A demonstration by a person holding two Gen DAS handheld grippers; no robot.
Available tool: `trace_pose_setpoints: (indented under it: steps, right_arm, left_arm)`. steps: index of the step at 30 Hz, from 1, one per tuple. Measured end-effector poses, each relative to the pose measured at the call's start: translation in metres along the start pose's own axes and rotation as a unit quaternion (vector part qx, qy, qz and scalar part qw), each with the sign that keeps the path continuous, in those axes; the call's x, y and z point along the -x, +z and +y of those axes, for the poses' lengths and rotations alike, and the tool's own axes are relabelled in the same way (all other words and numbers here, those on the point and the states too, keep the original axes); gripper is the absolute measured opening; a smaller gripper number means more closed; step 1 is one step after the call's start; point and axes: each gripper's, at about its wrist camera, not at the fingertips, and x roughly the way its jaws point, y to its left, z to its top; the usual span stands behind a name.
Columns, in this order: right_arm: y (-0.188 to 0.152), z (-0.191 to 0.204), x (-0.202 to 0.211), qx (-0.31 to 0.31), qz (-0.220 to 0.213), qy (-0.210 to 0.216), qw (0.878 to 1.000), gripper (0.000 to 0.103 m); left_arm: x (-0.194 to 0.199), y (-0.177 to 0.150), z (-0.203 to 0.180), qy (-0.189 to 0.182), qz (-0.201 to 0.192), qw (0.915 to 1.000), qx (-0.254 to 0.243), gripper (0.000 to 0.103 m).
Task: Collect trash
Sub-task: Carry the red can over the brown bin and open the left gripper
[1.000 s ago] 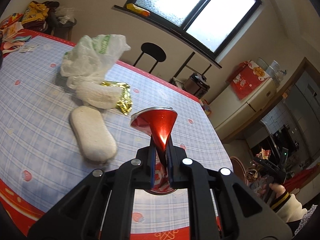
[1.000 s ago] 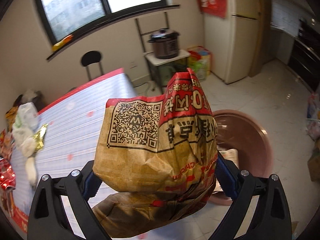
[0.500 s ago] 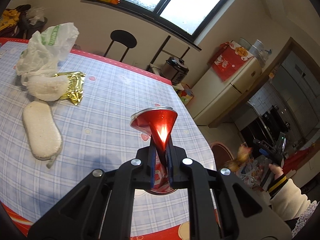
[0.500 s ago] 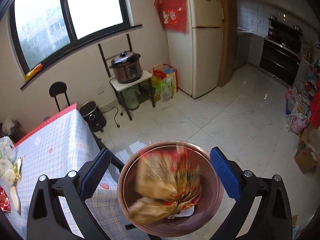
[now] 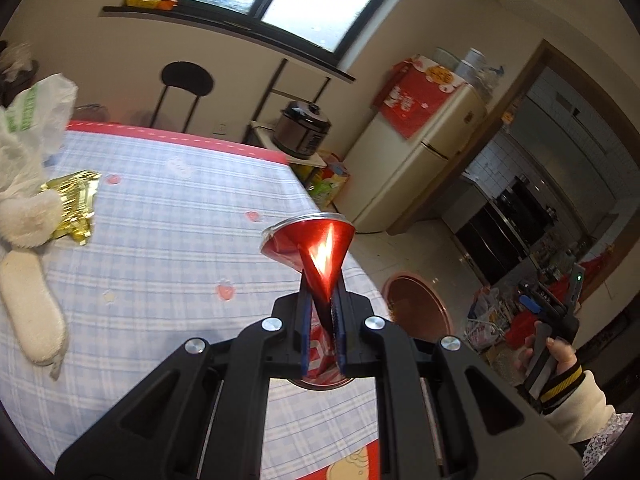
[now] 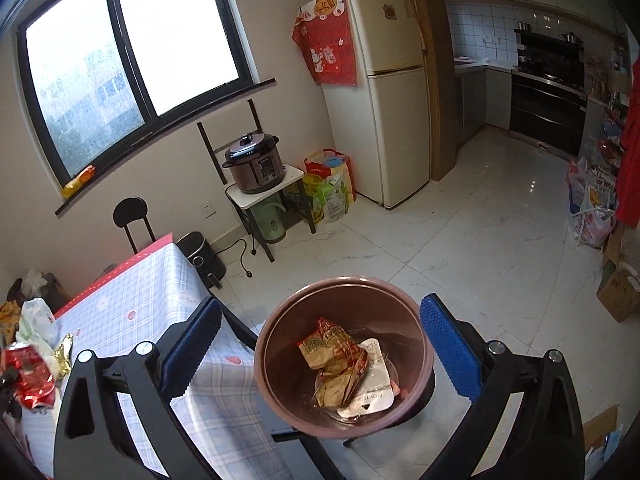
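Left gripper [image 5: 320,300] jaws clamped on crushed red can [image 5: 310,240] above desk [image 5: 168,240] | right gripper [image 6: 320,344] jaws apart, empty, over bin [image 6: 420,344] | carry can over the rim before releasing.

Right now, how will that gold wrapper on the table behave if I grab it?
The gold wrapper looks like crinkled foil, so probably very light and floppy. Its shiny surface may slip between the pads. It lies against the white bag, so pulling it could drag that along.

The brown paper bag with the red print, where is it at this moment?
In the right wrist view the brown paper bag lies crumpled inside the round brown bin on the floor, beside the table corner.
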Motion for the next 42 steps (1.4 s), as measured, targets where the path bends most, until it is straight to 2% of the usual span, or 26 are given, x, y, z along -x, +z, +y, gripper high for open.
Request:
trace_pose_setpoints:
  steps: [5, 10, 16, 20, 21, 22, 23, 24, 26, 29, 32, 34, 37, 42]
  right_arm:
    - [-0.014, -0.017, 0.033, 0.0, -0.007, -0.005, 1.0, 0.098]
    - [-0.023, -0.045, 0.065, 0.007, -0.016, -0.036, 0.999, 0.098]
    - [-0.039, -0.102, 0.096, -0.031, -0.019, -0.084, 0.996, 0.098]
    - [-0.055, -0.136, 0.108, -0.069, -0.015, -0.109, 0.992, 0.098]
    - [-0.059, -0.143, 0.11, -0.078, -0.013, -0.115, 0.99, 0.098]
    - [-0.062, -0.147, 0.11, -0.084, -0.012, -0.119, 0.989, 0.098]
    - [-0.064, -0.151, 0.111, -0.09, -0.011, -0.121, 0.989, 0.098]
    - [-0.067, -0.154, 0.112, -0.095, -0.012, -0.121, 0.988, 0.098]
    - [-0.07, -0.158, 0.113, -0.1, -0.013, -0.118, 0.988, 0.098]
    - [-0.069, -0.152, 0.109, -0.097, -0.013, -0.108, 0.989, 0.098]
    - [-0.063, -0.142, 0.1, -0.091, -0.014, -0.086, 0.992, 0.098]
    - [-0.058, -0.132, 0.093, -0.083, -0.014, -0.068, 0.994, 0.098]
    - [-0.048, -0.107, 0.077, -0.063, -0.009, -0.031, 0.998, 0.098]
    - [-0.033, -0.04, 0.042, -0.005, 0.01, 0.049, 0.999, 0.098]
  left_arm:
    - [-0.05, 0.006, -0.045, -0.049, 0.026, 0.9978, -0.035, 0.013]
    - [-0.115, 0.0, -0.1, -0.099, 0.067, 0.9905, -0.068, 0.013]
    - [-0.201, -0.018, -0.178, -0.154, 0.126, 0.973, -0.116, 0.013]
    - [-0.245, -0.02, -0.233, -0.186, 0.141, 0.9622, -0.141, 0.013]
    - [-0.253, -0.017, -0.246, -0.197, 0.141, 0.9597, -0.142, 0.018]
    - [-0.257, -0.016, -0.254, -0.199, 0.139, 0.9594, -0.143, 0.04]
    - [-0.26, -0.014, -0.265, -0.193, 0.13, 0.9612, -0.148, 0.067]
    - [-0.26, -0.011, -0.273, -0.193, 0.119, 0.9619, -0.153, 0.075]
    - [-0.254, -0.009, -0.284, -0.2, 0.106, 0.9597, -0.166, 0.082]
    - [-0.239, -0.007, -0.281, -0.186, 0.091, 0.9611, -0.182, 0.094]
    - [-0.222, -0.004, -0.26, -0.157, 0.084, 0.9678, -0.178, 0.095]
    - [-0.207, 0.0, -0.236, -0.11, 0.075, 0.9763, -0.171, 0.095]
    - [-0.17, 0.003, -0.194, -0.038, 0.042, 0.9844, -0.167, 0.096]
    - [-0.09, -0.001, -0.103, 0.083, 0.0, 0.9881, -0.129, 0.096]
